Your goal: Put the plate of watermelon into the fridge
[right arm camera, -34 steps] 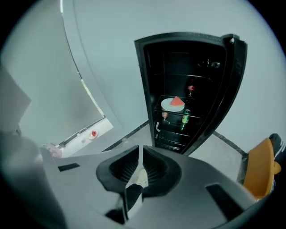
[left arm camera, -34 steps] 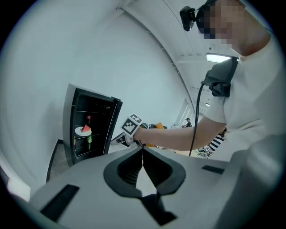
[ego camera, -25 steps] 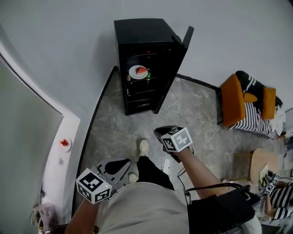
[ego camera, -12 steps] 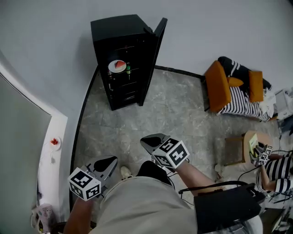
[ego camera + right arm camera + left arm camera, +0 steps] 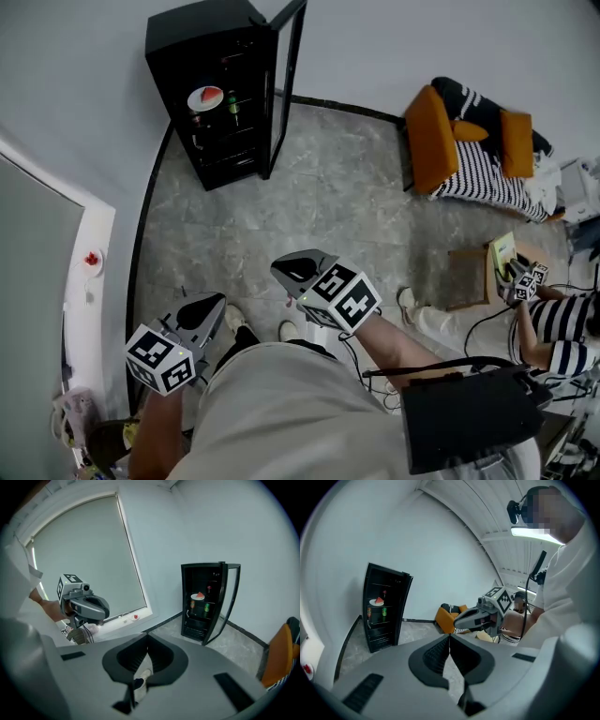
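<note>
The left tongs (image 5: 212,300) and right tongs (image 5: 279,270) are both hanging pressed together, gripping nothing. The white plate of red watermelon (image 5: 205,97) is already sitting on an upper shelf inside the tall black fridge (image 5: 197,28), well apart ahead; the right tongs are lying nearer its open door (image 5: 285,66).

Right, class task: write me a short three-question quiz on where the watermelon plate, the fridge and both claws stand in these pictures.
1. True or false: the plate of watermelon sits inside the fridge.
2. The fridge door is: A open, B shut, C taken off.
3. What do the left claw and the right claw hold?
Key: 1 true. 2 A. 3 nothing; both are shut and empty.
</note>
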The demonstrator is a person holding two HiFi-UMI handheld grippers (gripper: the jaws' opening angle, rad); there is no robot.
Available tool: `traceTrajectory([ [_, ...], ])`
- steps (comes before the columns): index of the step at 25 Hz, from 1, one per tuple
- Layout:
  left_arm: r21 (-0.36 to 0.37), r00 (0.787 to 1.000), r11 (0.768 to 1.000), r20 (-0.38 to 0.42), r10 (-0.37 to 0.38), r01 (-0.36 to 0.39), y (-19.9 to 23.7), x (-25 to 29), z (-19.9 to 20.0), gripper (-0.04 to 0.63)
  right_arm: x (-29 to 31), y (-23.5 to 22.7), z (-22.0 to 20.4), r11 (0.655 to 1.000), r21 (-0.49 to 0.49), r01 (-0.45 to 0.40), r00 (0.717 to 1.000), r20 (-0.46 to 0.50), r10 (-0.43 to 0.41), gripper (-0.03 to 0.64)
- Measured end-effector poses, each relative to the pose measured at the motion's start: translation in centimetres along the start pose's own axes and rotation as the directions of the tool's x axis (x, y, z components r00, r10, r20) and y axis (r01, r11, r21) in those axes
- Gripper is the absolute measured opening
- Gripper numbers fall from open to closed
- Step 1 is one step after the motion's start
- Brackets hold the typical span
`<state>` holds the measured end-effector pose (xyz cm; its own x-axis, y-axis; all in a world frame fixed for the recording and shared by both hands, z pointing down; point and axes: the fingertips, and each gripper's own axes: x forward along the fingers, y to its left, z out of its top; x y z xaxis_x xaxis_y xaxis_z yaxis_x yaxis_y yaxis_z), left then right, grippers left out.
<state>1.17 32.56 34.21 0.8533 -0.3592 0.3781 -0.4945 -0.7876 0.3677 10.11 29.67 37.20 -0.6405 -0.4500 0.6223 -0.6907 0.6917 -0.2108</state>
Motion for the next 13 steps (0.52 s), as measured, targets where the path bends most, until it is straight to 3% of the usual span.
traceTrajectory([
  [13,-0.041,0.999,0.999,-0.05,0.021,-0.023,-7.0,2.4,-4.6,0.012,-4.4,0.7,-6.7,0.999,0.035,-0.037,0.999,0.037,0.035,0.015],
])
